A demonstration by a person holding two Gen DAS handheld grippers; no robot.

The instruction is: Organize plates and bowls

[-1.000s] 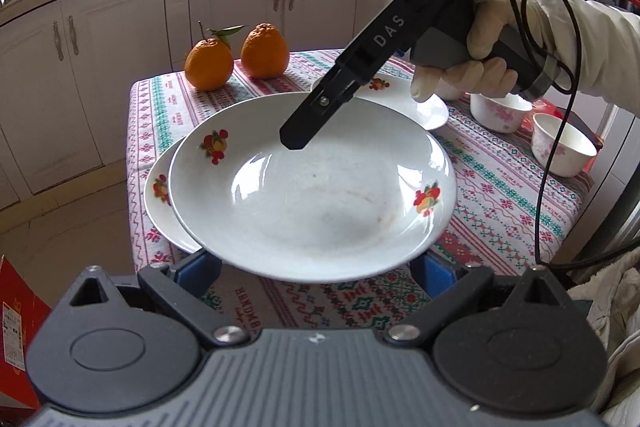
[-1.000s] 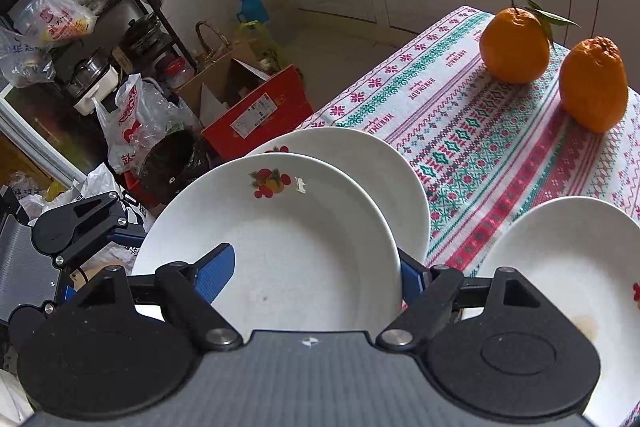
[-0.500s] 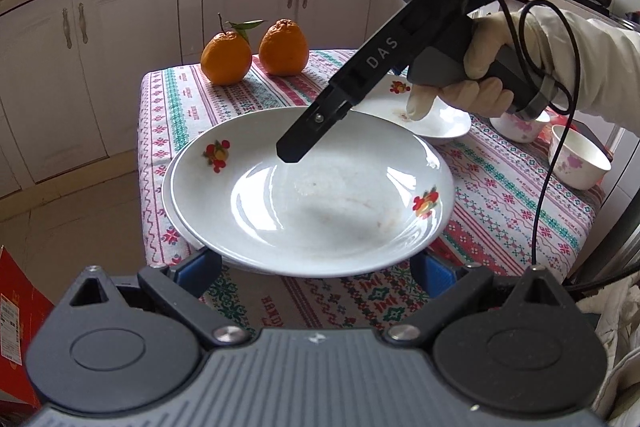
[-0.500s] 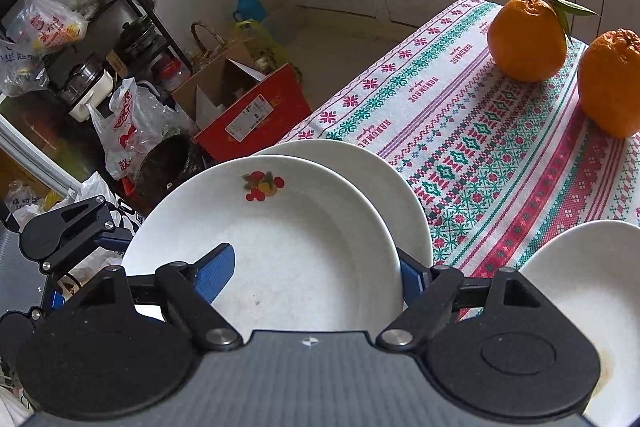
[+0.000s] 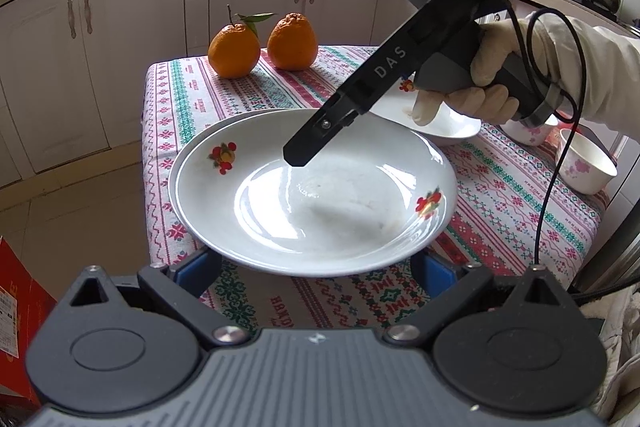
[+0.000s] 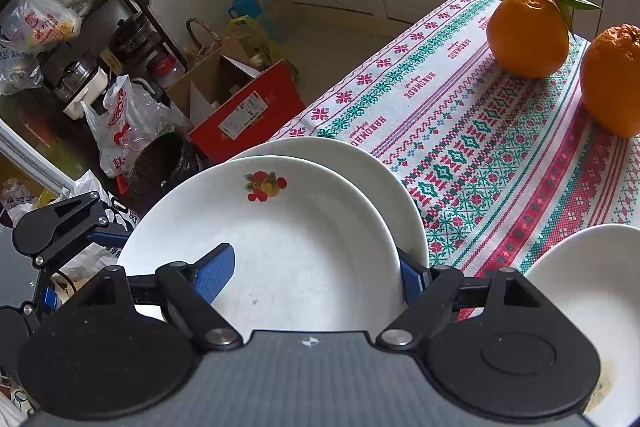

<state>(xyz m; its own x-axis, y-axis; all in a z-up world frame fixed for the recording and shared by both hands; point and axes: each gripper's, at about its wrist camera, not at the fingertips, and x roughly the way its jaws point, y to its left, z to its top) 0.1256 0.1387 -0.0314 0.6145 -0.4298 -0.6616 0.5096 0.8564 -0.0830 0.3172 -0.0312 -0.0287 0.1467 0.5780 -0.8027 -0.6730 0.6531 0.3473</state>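
A deep white plate (image 5: 316, 195) with small fruit prints is lying across the near corner of the table (image 5: 520, 211), on top of a second plate (image 6: 352, 163) whose rim is showing just behind it. The left gripper (image 5: 316, 267) is sitting at the near edge of this top plate: its two blue pads (image 5: 196, 267) are standing apart on either side, under the rim, and I cannot tell if they are pressing on it. The right gripper (image 6: 316, 271) is coming from the other side, and its blue fingers (image 6: 214, 269) are standing wide, one over the plate's inside and one at its outer edge (image 6: 410, 277), so the plate is lying between them; whether they are clamping it, I cannot tell. A gloved hand (image 5: 484, 75) is holding this gripper, tilted down toward the plate's middle. A third plate (image 5: 444, 123) is lying behind it on the cloth, two oranges (image 5: 234, 47) are standing at the far end, and two small bowls (image 5: 584, 167) are at the right edge. Compared with a second ago, the top plate is now sitting almost squarely over the lower one, where before the lower plate was sticking out clearly to the left; the right gripper's tip is also lower and nearer the plate.
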